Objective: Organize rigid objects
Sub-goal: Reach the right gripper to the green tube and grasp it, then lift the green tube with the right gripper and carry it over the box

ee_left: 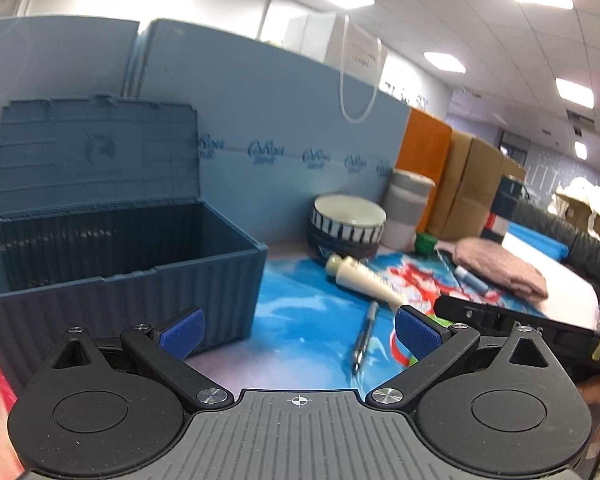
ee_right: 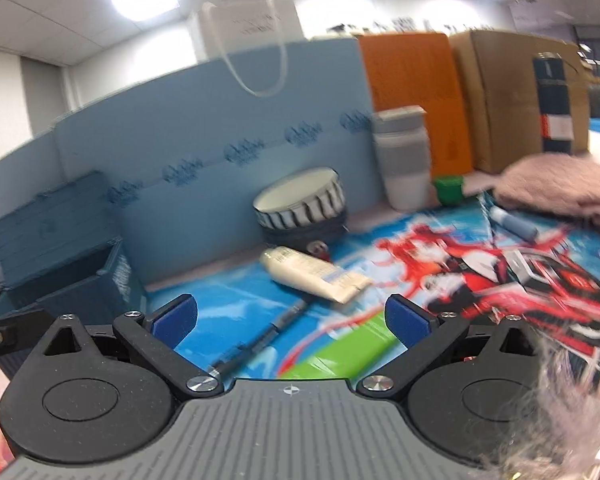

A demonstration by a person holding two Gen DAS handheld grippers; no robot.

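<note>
A blue storage box (ee_left: pixel 112 276) with its lid up stands at the left; it also shows in the right wrist view (ee_right: pixel 76 280). My left gripper (ee_left: pixel 298 330) is open and empty beside the box's right wall. A black pen (ee_left: pixel 365 334) and a cream tube (ee_left: pixel 360 278) lie on the mat ahead of it. My right gripper (ee_right: pixel 291 320) is open and empty above the pen (ee_right: pixel 260 340) and a green flat object (ee_right: pixel 348 350). The cream tube (ee_right: pixel 314 274) lies just beyond. A striped bowl (ee_right: pixel 300 204) sits further back.
A grey-banded cup (ee_right: pixel 404 160), a small green block (ee_right: pixel 449 189), a pink cloth (ee_right: pixel 560 184) and a small blue tube (ee_right: pixel 514 222) lie at the back right. A blue foam wall (ee_left: pixel 300 128), an orange box (ee_right: pixel 412 92) and cardboard boxes (ee_right: pixel 512 96) close the back.
</note>
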